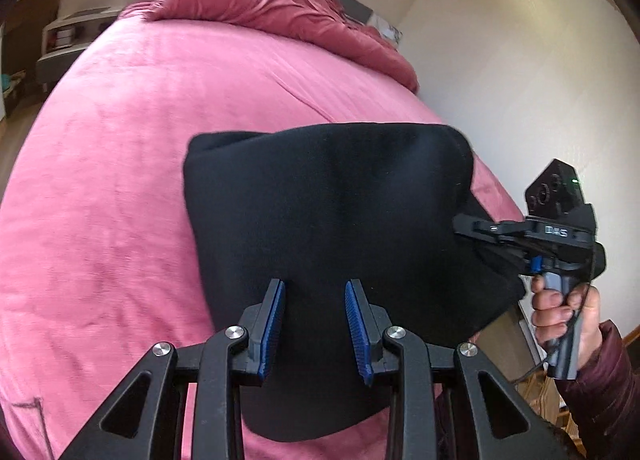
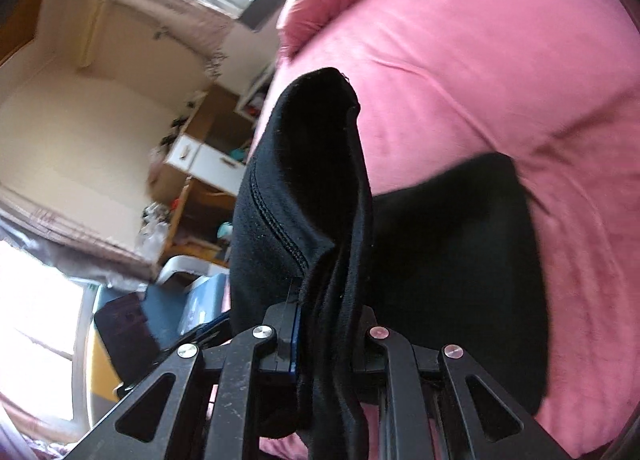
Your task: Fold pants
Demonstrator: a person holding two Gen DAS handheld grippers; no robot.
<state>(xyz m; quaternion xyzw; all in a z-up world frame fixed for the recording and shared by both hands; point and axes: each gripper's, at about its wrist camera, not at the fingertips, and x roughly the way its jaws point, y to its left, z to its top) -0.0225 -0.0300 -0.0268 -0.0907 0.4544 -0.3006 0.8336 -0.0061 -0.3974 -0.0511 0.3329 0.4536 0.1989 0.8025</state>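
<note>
Now, from your left wrist view, the black pants (image 1: 336,220) lie as a folded bundle on the pink bedspread (image 1: 120,180), toward the bed's near right edge, with the rumpled duvet (image 1: 280,8) heaped along the far edge. Your left gripper (image 1: 316,324) hovers over the near part of the fabric with its blue-padded fingers (image 1: 274,324) spread apart and nothing between them. At the right edge of the bed your right gripper (image 1: 476,230) bites into the pants' side.

From your right wrist view, the right gripper (image 2: 326,324) is clamped on a thick gathered ridge of pants (image 2: 312,180), which stands up from the jaws, while the rest of the garment spreads flat on the bedspread (image 2: 500,60) to the right.

To fold well, I would bring the left gripper onto the matching edge before lifting further, so both corners travel together. Carry the held edge across low and level, lay it flush with the opposite edge, and release only once the layers align.
</note>
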